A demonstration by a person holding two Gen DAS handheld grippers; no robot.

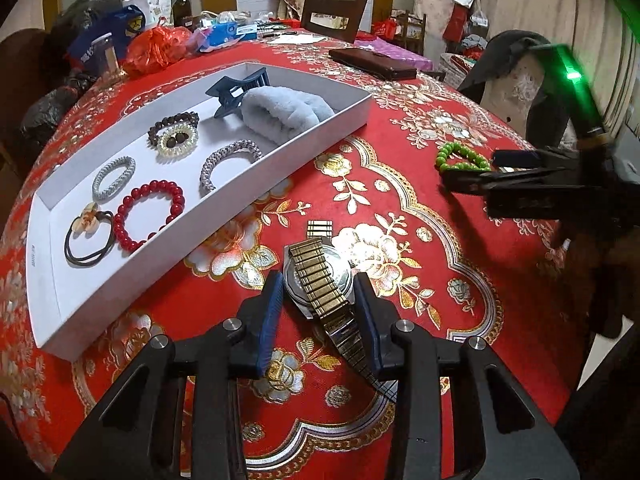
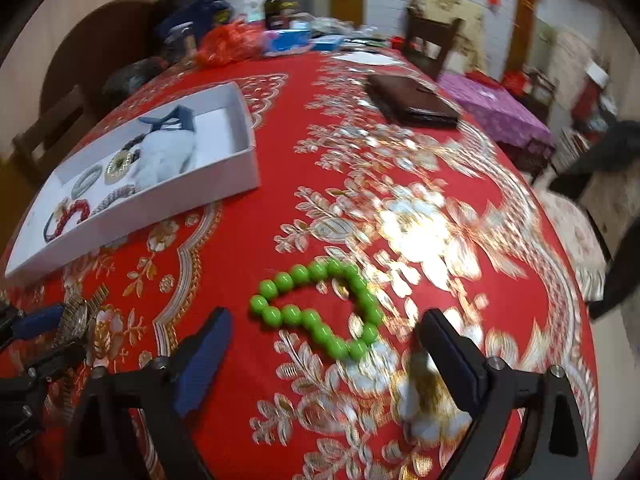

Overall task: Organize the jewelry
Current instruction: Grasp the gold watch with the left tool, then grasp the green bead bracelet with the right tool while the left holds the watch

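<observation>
We see the left tongs (image 1: 318,300) closed on a wristwatch (image 1: 316,284), their blue pads pressing either side of its case while its gold-toned link band drapes across the face and trails toward the camera. The watch sits low over the red, gold-flowered cloth of the tabletop (image 1: 400,168), just beside the near long wall of the white tray (image 1: 224,216).

In that tray lie a red bead bracelet (image 1: 149,216), a black hair tie with a pale flower (image 1: 86,236), a grey braided hair tie (image 1: 113,178), a silver-grey braided band (image 1: 228,166), a dark bead bracelet with a clear coil tie on it (image 1: 174,136), a fluffy pale-blue scrunchie (image 1: 280,114) and a navy claw clip (image 1: 236,88).

Our right tongs (image 2: 326,332) stand wide open, holding nothing. The green bead bracelet (image 2: 320,312) lies flat on the cloth between and just ahead of their tips, touching neither pad as far as we can tell; this view is blurred. It lies well apart from the tray.

A dark brown wallet-like case (image 1: 372,62) rests farther back on the tabletop.
</observation>
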